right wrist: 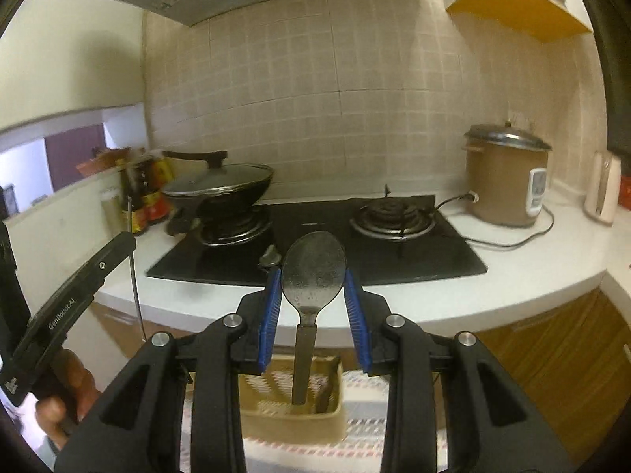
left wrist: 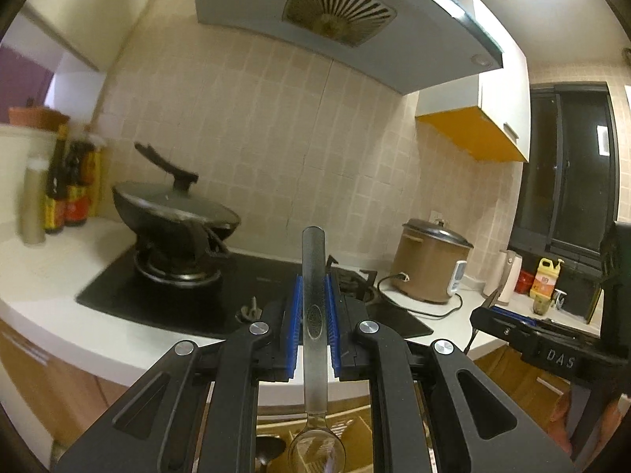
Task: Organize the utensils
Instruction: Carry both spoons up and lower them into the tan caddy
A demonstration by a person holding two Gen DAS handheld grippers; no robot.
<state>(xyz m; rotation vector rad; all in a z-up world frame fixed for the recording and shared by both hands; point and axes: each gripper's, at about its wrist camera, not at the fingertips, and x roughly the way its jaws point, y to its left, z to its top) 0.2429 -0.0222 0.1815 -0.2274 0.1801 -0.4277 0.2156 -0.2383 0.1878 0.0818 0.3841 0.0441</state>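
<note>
Holding a spoon in each claw, you're up above the bench w/ both hands off the basket.

Left claw (left wrist: 314, 307): nearly shut on a spoon handle (left wrist: 314, 276), which points up and away; its bowl hangs down toward you. The grip sits mid-handle on a flat, slick strip of metal, so a quick swing could let it pivot between the pads or slide out.

Right claw (right wrist: 313, 307): narrow, blue pads at either edge of the second spoon's bowl (right wrist: 313, 268), its handle hanging down toward the tan basket (right wrist: 292, 418) below. Can't tell if the pads really press on the bowl, and it's curved, so prob the weaker hold; a jolt could twist it loose and drop it.

Other risks:
- The two claws are near each other, each showing at the edge of the other's view, so crossing paths may knock a spoon.
- The basket looks light; poking a handle into its wall could tip it.
- The wok (right wrist: 221, 189) and hob (right wrist: 315, 236) are just ahead, so overshooting fwd means a clang.
</note>
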